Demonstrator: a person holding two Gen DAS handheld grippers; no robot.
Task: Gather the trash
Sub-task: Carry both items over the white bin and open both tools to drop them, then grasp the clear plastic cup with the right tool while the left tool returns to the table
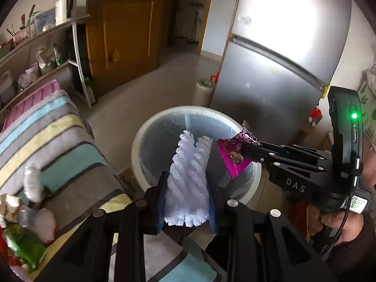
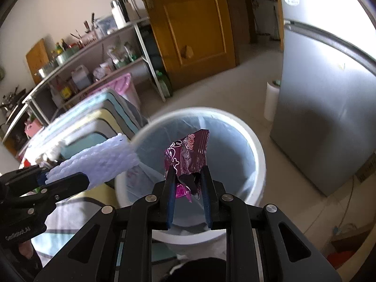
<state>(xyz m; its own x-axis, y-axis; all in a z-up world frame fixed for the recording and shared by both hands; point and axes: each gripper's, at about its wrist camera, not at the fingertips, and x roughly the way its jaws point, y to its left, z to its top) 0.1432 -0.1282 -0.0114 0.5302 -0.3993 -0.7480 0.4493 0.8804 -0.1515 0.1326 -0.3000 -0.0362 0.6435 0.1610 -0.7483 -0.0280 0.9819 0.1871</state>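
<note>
A white foam fruit net is pinched in my left gripper, which is shut on it and holds it over the white trash bin. From the right wrist view the same net pokes out of the left gripper at the bin's left rim. My right gripper is shut on a crumpled magenta snack wrapper, above the open bin. The left wrist view shows that wrapper at the tip of the right gripper, over the bin's right side.
A striped cloth surface with more litter lies to the left. A silver fridge stands right of the bin, a paper roll beside it. Metal shelves and a wooden door are behind.
</note>
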